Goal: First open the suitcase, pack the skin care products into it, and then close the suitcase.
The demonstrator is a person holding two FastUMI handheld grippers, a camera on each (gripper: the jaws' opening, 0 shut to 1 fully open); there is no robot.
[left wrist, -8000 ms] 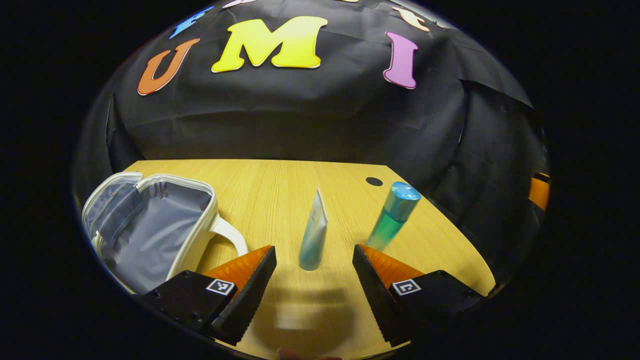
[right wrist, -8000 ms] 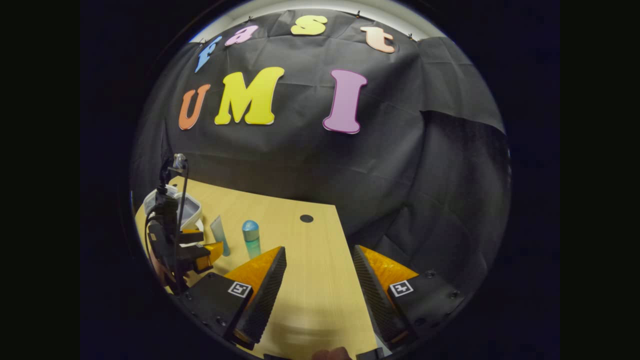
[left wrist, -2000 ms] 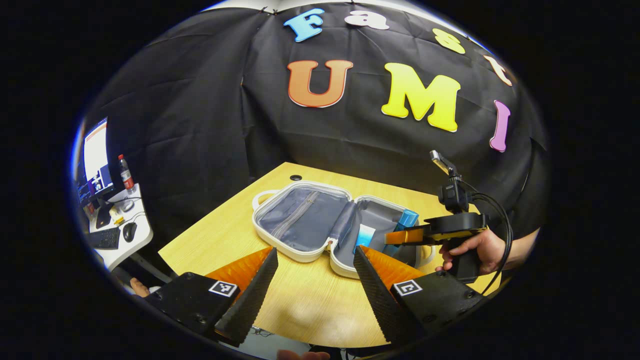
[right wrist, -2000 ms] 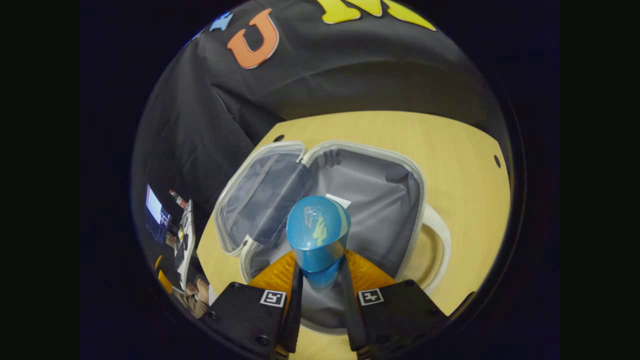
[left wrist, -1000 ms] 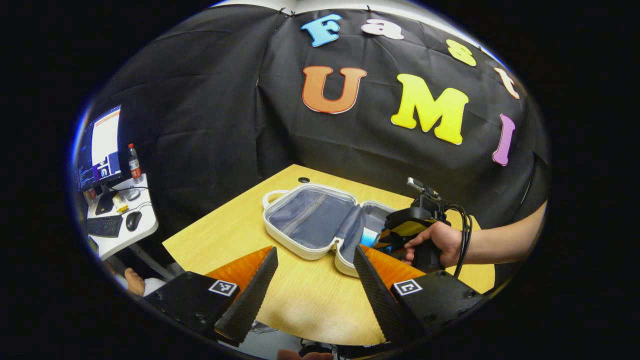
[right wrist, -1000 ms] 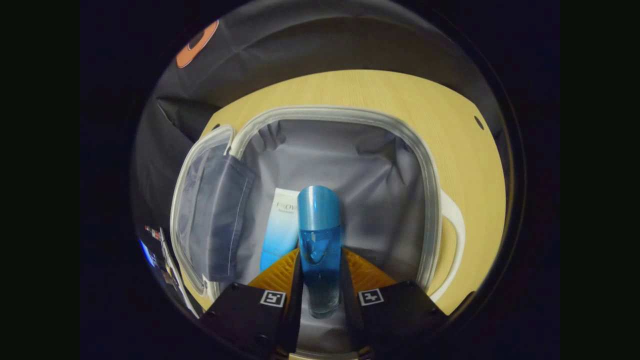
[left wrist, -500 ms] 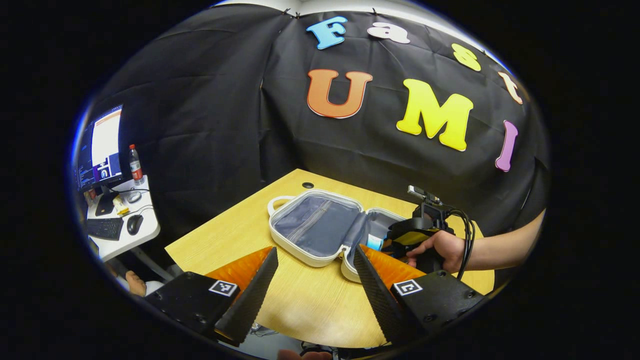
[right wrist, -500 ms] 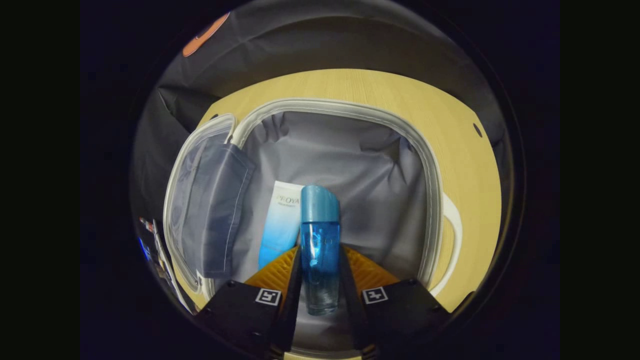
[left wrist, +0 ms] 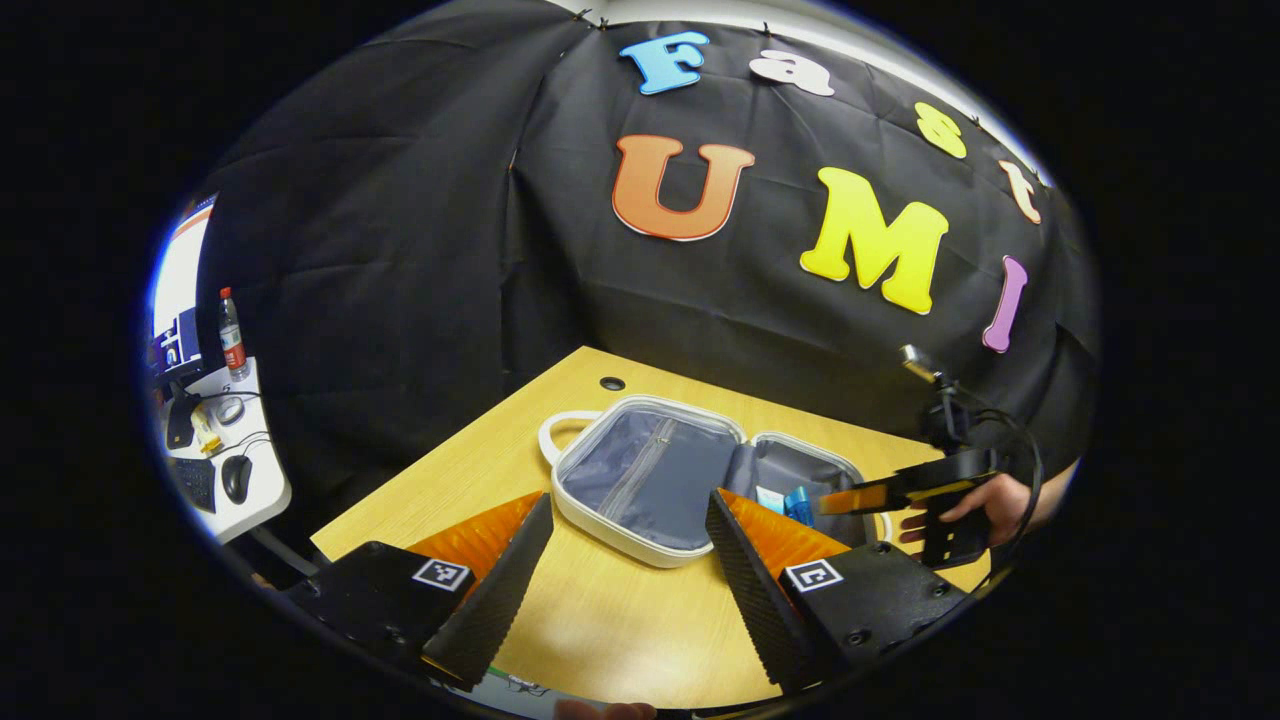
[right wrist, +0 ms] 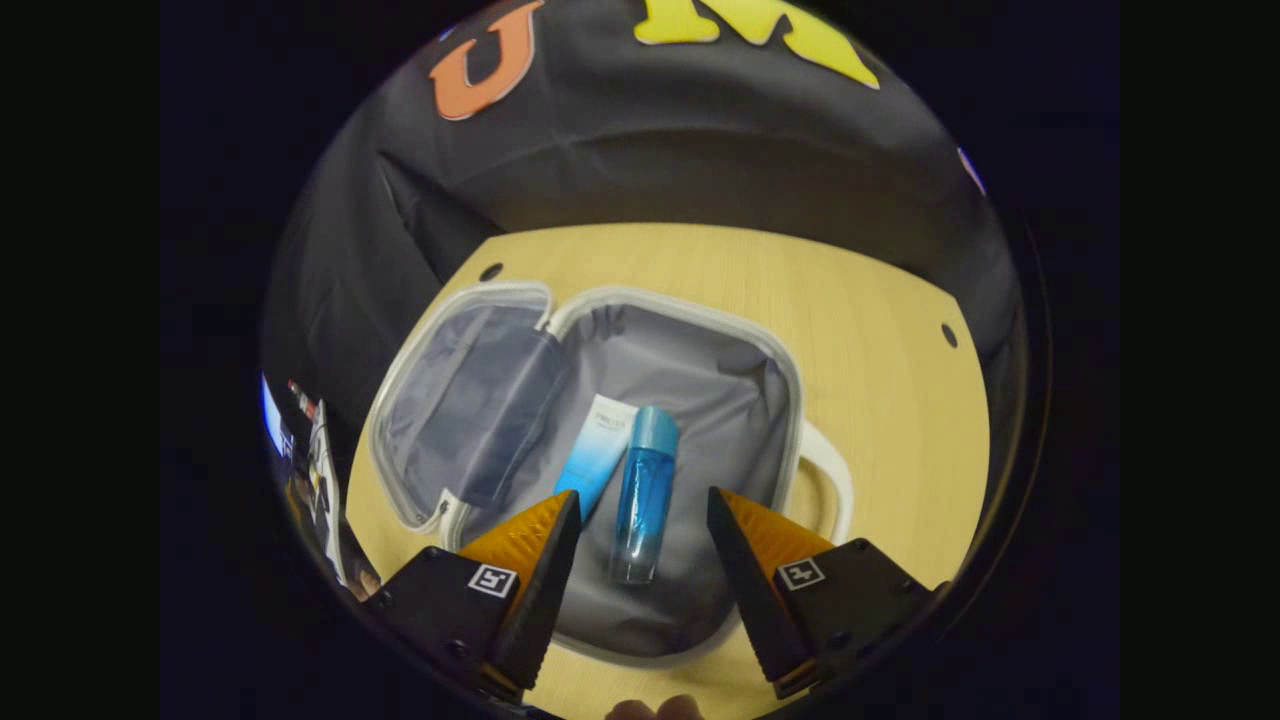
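While the suitcase lay open flat on the bench, both skin care items rested in its right half: the tube and the blue bottle side by side, touching or nearly so, caps pointing toward the far rim. The right claw hovered just above the bottle with its fingers spread wide, gripping nothing. The left claw hung over the near edge of the bench, also parted and empty, with the open case ahead of it; from there the right claw showed over the case's right half, held in a hand.

With both items inside and the case open, what remained, as I judged it, was closing. The case looked like a small hard shell with a soft grey lining and a zipped pocket in the left half; the shell should be stiff and light, likely to slide on the smooth bench if pushed from one side. The left half's outer rim or its white handle looked the best hold for folding it over. The bottle, round and slick, could roll as the case moved; the tube was soft and flat.
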